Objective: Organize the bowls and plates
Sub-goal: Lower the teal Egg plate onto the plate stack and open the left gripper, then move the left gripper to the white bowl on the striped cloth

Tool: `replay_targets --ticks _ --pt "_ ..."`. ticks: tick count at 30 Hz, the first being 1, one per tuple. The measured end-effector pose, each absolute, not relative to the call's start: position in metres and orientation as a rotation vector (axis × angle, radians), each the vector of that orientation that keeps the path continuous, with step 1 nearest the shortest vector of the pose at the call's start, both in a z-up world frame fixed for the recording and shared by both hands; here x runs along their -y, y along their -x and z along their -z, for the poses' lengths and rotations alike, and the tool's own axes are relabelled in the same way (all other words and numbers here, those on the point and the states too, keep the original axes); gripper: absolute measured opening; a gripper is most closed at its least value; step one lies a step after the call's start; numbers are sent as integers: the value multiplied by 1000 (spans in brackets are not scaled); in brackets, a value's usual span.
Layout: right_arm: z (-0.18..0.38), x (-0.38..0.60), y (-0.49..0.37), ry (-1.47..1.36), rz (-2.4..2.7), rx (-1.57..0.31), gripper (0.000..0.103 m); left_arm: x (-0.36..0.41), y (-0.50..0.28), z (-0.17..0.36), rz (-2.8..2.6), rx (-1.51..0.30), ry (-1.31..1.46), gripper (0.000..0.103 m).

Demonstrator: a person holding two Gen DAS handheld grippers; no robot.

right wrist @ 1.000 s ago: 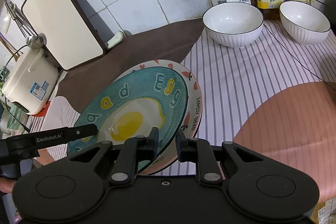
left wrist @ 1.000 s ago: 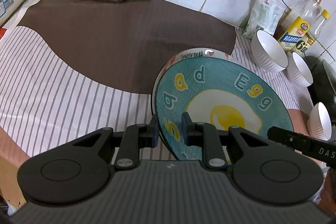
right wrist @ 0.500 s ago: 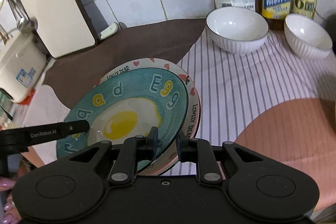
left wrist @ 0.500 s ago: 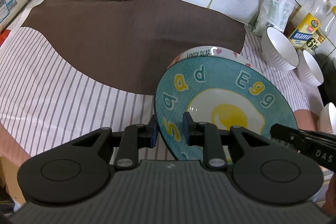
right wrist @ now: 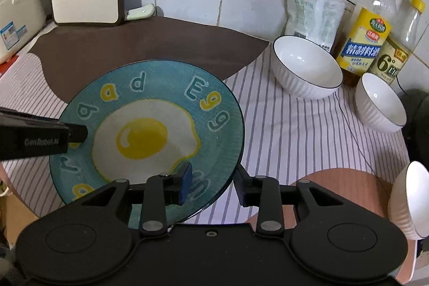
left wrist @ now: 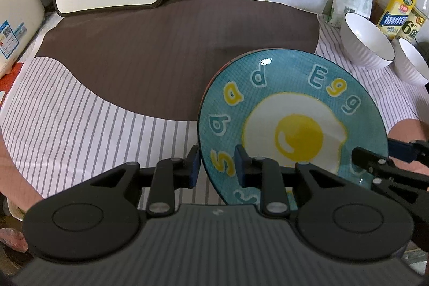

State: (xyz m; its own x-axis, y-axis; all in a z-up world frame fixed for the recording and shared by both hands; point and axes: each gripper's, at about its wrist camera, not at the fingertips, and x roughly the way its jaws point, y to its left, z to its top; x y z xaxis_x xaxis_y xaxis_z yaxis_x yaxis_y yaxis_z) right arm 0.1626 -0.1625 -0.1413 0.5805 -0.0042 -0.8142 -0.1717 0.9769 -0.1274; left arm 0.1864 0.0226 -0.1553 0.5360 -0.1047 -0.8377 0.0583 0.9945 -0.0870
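Right gripper (right wrist: 211, 182) just opened off the round teal fried-egg plate (right wrist: 150, 136); left gripper (left wrist: 216, 165) loosening too, rim between them. Three white ribbed bowls (right wrist: 305, 69) still unstacked.

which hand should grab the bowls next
Right, likely. The right gripper has just been opening, the egg plate rim loose between its jaws, and the bowls sit on its side. The left gripper straddles the plate's opposite edge, farther from them.

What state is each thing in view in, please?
Egg plate: lying face up, rim between both grippers' jaws.
Right gripper: open, jaws just opening, plate rim between them.
Left gripper: astride plate rim, grip unclear.
Larger white bowl: upright, empty.
Smaller white bowl: upright, empty.
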Motion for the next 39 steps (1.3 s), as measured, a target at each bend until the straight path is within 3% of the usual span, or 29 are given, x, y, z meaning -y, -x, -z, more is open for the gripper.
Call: replay_targets --ticks 9,17,26,34,39 --pt "151 154 -149 339 -129 -845 45 -39 -194 156 90 -1063 200 24" --pt "119 177 -125 169 -200 -775 46 -31 -173 124 111 -1043 193 25" --pt "75 206 -80 87 -199 -635 47 -11 -134 69 199 -970 159 36" --pt "48 234 -42 50 -162 -557 56 20 -105 36 283 -926 108 42" --pt "41 254 -23 39 -146 -538 61 39 -94 27 308 -921 94 63"
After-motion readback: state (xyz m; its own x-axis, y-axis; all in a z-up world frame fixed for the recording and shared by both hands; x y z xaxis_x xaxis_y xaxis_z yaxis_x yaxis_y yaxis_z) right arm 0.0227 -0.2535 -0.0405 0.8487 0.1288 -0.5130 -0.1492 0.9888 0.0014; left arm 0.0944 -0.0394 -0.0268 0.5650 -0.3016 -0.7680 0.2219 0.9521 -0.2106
